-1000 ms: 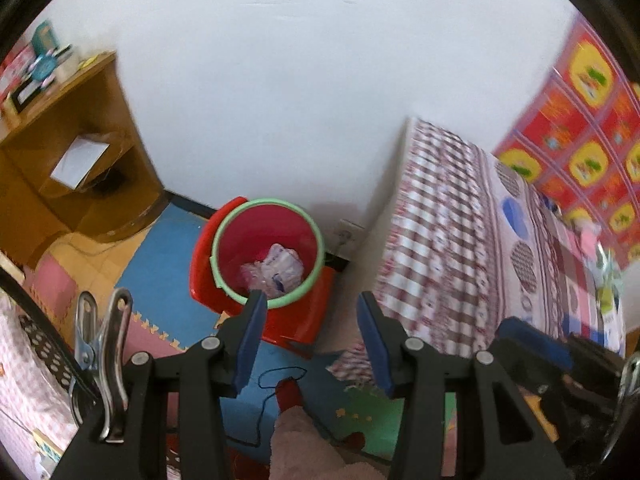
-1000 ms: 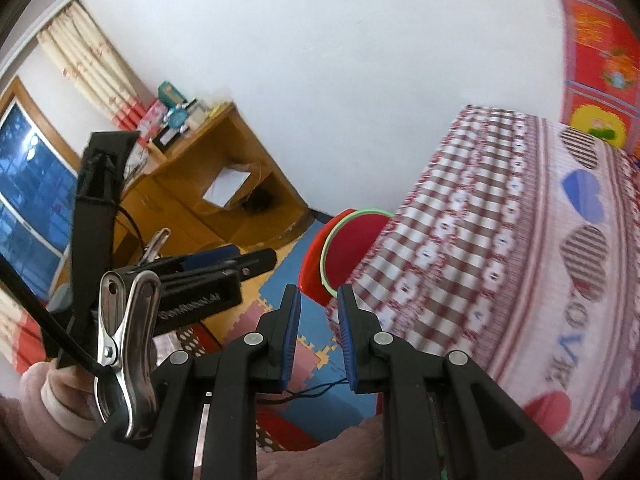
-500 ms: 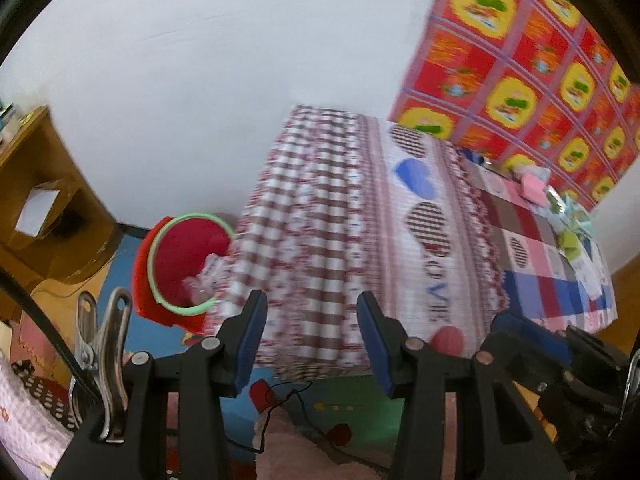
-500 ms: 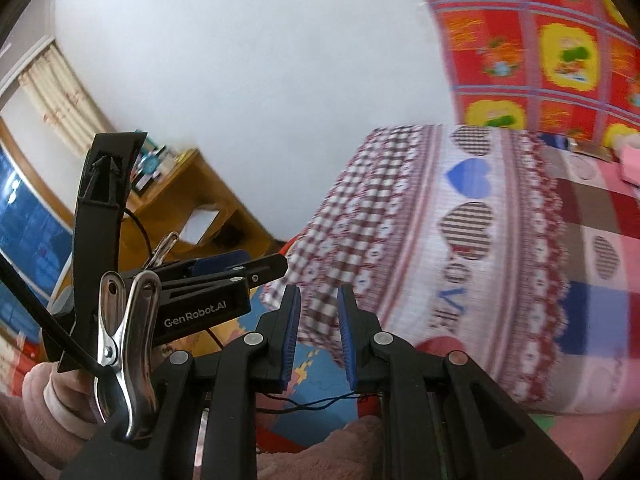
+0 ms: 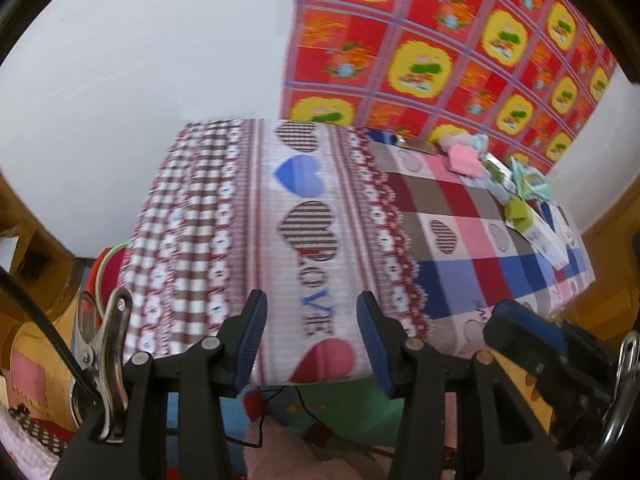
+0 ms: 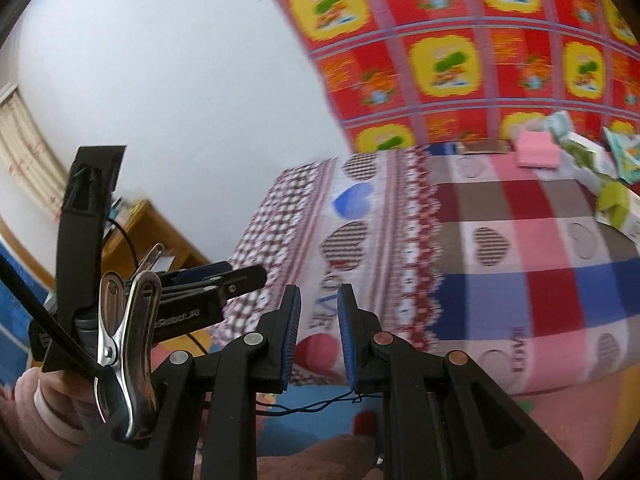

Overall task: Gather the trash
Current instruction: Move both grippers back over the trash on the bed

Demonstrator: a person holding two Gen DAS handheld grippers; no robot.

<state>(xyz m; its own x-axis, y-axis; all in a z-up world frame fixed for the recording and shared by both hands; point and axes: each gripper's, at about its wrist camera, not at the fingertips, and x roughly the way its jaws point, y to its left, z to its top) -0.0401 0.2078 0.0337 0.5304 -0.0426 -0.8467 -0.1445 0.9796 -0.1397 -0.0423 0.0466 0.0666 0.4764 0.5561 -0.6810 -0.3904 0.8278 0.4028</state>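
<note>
Your left gripper (image 5: 310, 342) has its jaws apart with nothing between them; your right gripper (image 6: 318, 340) shows a narrow empty gap. The trash (image 5: 516, 184), wrappers and small boxes, lies along the far right edge of the patchwork tablecloth (image 5: 460, 240), near its far corner.

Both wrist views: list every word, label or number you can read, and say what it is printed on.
"LOVE": on the heart-patterned bedsheet, running down its white stripe, blurred.
"LOVE": again on the same sheet's pink check near the foot of the bed, right wrist view.
Label on the black left gripper body: too blurred to read.
Red and yellow wall poster: no legible text.
Packets on the bed: print too small.
</note>
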